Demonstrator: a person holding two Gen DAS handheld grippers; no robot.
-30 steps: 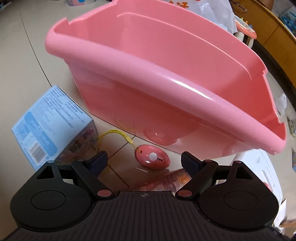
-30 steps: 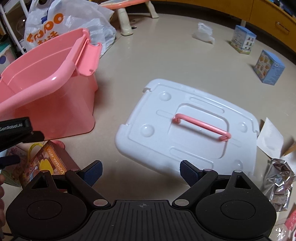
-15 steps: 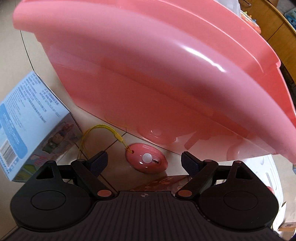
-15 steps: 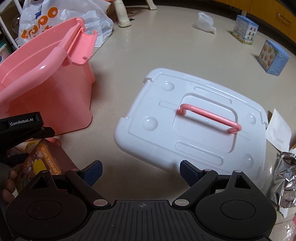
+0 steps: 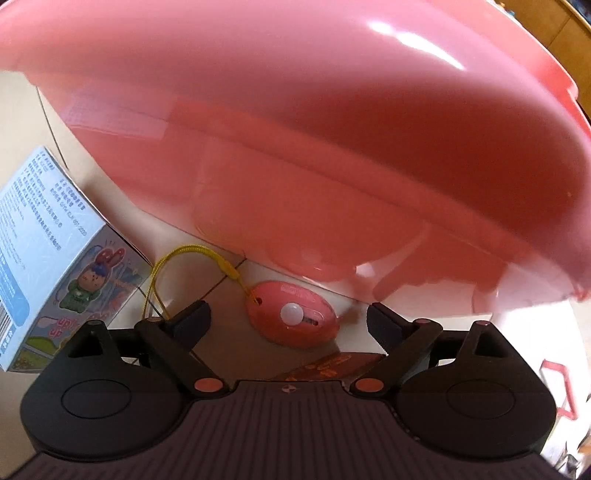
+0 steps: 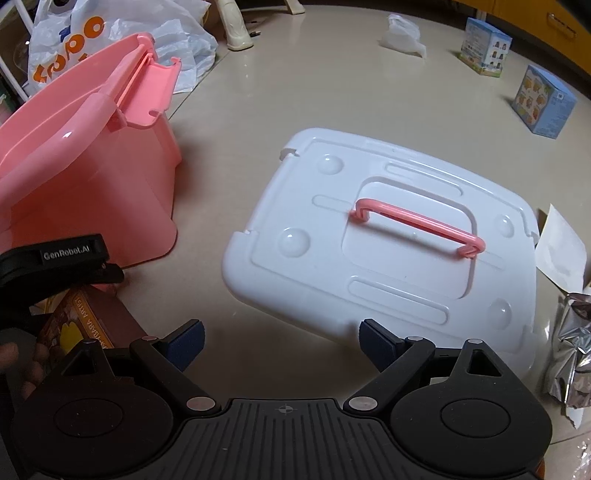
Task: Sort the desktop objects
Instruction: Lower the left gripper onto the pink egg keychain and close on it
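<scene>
A pink oval gadget [image 5: 291, 318] with a white button and a yellow cord [image 5: 192, 266] lies on the floor against the pink storage bin [image 5: 295, 129]. My left gripper [image 5: 288, 321] is open, low over the floor, its fingers either side of the gadget. A brown printed box [image 5: 325, 365] lies under it, also in the right wrist view [image 6: 88, 325]. My right gripper [image 6: 282, 343] is open and empty, just short of the white lid [image 6: 388, 240] with a pink handle [image 6: 417, 225]. The bin [image 6: 85, 177] stands left of the lid.
A light blue toy box [image 5: 48, 254] stands left of the gadget. Two more small boxes [image 6: 543, 103] and a crumpled white wrapper [image 6: 404, 35] lie far right on the floor. A foil bag [image 6: 572, 350] and paper [image 6: 561, 243] lie right of the lid. A white plastic bag [image 6: 110, 37] sits behind the bin.
My left gripper has dropped and moved forward toward the pink gadget, so the bin wall now fills the view. My right gripper has crept closer to the white lid.
</scene>
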